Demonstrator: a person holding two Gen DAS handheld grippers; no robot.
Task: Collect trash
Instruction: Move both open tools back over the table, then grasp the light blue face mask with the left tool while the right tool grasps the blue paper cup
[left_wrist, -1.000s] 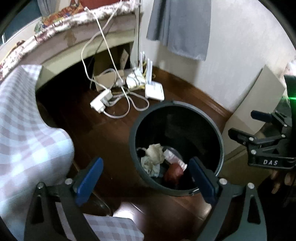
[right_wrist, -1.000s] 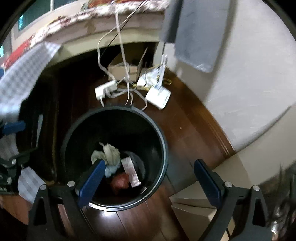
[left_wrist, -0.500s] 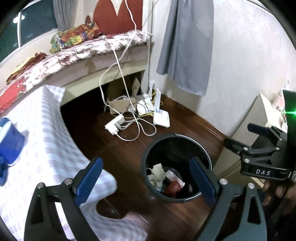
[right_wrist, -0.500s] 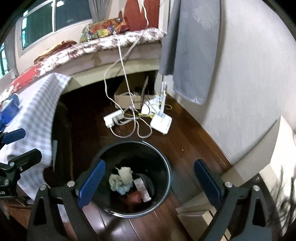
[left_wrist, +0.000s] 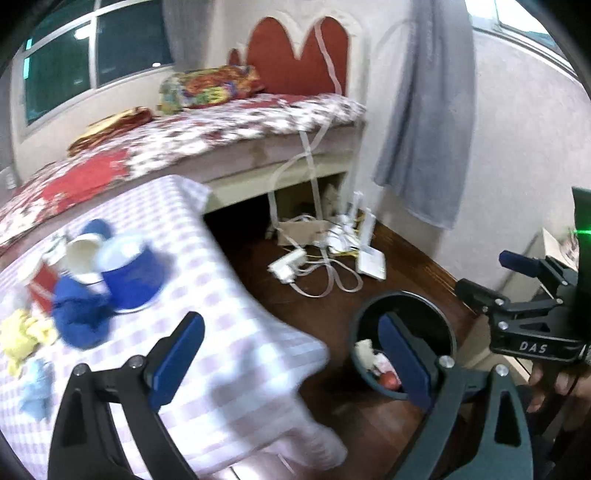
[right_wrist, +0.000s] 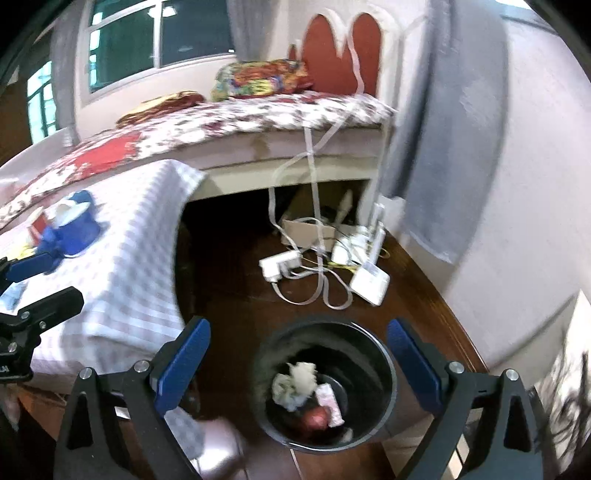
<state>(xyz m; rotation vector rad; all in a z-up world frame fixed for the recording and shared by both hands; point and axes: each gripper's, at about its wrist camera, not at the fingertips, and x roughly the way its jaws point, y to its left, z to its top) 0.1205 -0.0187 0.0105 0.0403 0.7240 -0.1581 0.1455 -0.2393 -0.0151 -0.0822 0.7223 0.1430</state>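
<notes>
A black round bin (left_wrist: 406, 295) stands on the dark wood floor, holding crumpled white paper (left_wrist: 364, 350) and a red item (left_wrist: 388, 378). My left gripper (left_wrist: 291, 354) is open and empty, above the corner of the checked tablecloth (left_wrist: 229, 369). On that table lie blue cups (left_wrist: 129, 277), yellow crumpled paper (left_wrist: 18, 336), a pale blue scrap (left_wrist: 35, 387) and a red carton (left_wrist: 40, 284). My right gripper (right_wrist: 297, 365) hangs open and empty over the bin (right_wrist: 384, 354), with white paper (right_wrist: 295, 380), a pink wrapper (right_wrist: 328, 402) and a red item (right_wrist: 316, 417) below it.
A power strip (right_wrist: 279, 264), a white router (right_wrist: 369, 284) and loose cables lie on the floor beyond the bin, by a cardboard box (right_wrist: 303, 230). A bed (left_wrist: 221, 125) runs behind the table. A grey towel (left_wrist: 424, 129) hangs on the wall. A hand (left_wrist: 554, 384) holds the right gripper.
Both grippers have risen and drawn back from the bin, which now looks smaller. The views tilted up, so the tabletop with cups and scraps has come into sight.
</notes>
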